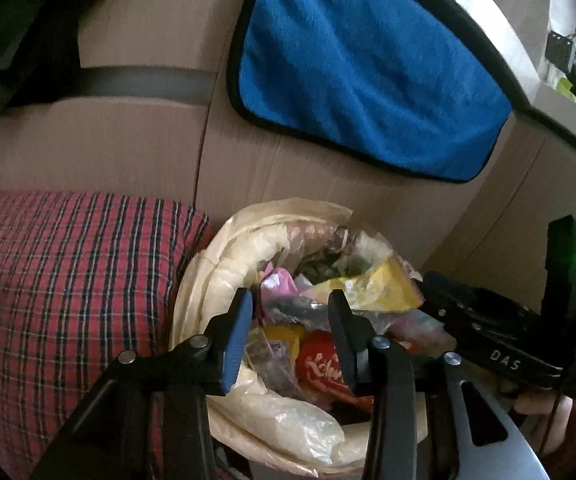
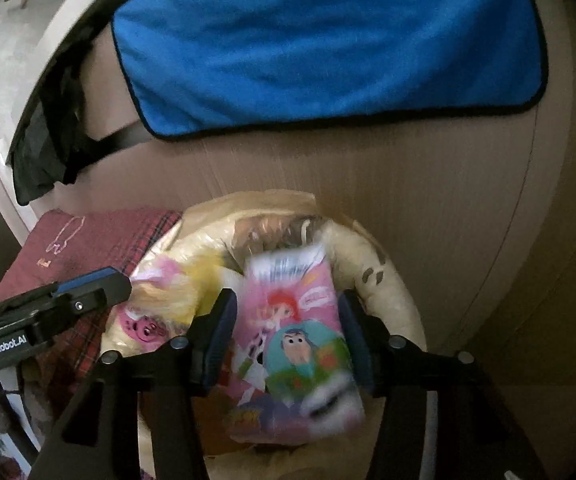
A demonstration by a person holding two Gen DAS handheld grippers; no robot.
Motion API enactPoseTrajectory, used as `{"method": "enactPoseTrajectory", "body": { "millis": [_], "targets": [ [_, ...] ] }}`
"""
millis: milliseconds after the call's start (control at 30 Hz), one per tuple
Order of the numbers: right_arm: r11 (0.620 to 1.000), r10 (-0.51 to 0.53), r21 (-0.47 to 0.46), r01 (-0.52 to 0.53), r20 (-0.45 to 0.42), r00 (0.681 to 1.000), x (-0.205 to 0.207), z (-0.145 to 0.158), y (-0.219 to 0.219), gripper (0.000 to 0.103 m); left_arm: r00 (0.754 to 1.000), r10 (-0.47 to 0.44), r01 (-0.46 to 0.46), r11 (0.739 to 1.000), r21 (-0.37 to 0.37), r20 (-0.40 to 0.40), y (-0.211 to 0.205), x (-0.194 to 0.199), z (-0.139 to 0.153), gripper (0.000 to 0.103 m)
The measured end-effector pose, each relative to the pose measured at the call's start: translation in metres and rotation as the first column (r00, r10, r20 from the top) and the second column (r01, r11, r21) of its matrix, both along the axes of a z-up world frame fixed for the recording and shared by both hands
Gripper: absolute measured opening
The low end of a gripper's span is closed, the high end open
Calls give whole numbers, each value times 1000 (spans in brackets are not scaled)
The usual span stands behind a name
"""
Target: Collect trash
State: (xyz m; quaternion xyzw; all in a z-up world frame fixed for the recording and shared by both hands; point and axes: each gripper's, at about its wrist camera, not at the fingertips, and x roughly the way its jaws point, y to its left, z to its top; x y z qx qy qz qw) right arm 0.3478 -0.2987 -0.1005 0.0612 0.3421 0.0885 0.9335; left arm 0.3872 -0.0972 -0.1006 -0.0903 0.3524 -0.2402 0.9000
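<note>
A trash bin lined with a cream plastic bag (image 1: 228,252) is packed with wrappers: a yellow one (image 1: 383,288), a red one (image 1: 323,364), and pink ones. My left gripper (image 1: 289,308) hangs open just above them with nothing between its fingers. The right gripper's black housing (image 1: 503,340) comes in from the right over the bin's rim. In the right wrist view, a pink cartoon-printed packet (image 2: 299,344) sits blurred between the wide-spread fingers of my right gripper (image 2: 288,304), above the bin's rim (image 2: 383,292). The pads look clear of it. A left gripper finger (image 2: 96,286) shows at the left.
A cardboard box wall (image 1: 288,168) rises right behind the bin, with a blue towel (image 1: 367,68) draped over it. A red plaid cloth (image 1: 68,280) lies to the bin's left. A black garment (image 2: 44,148) hangs at the upper left.
</note>
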Motion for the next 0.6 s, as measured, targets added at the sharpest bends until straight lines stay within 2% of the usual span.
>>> {"method": "enactPoseTrajectory", "body": {
  "millis": [133,300,400,600],
  "targets": [
    [1000,-7,0,7,43,999,-9,15,0,51,1000,17,-17,1000,-8,8,6,-9,9,42],
    [1000,-21,14,20,67,998,-25,32,2,51,997,46,-48,998,34,61,10,-34,25,42],
    [999,-26,24,24,76,997,-42,39,5,51,993,81,-86,994,65,88,17,-60,35,50],
    [999,-10,51,5,94,995,-94,56,22,51,987,126,-130,991,38,97,45,-121,53,50]
  ]
}}
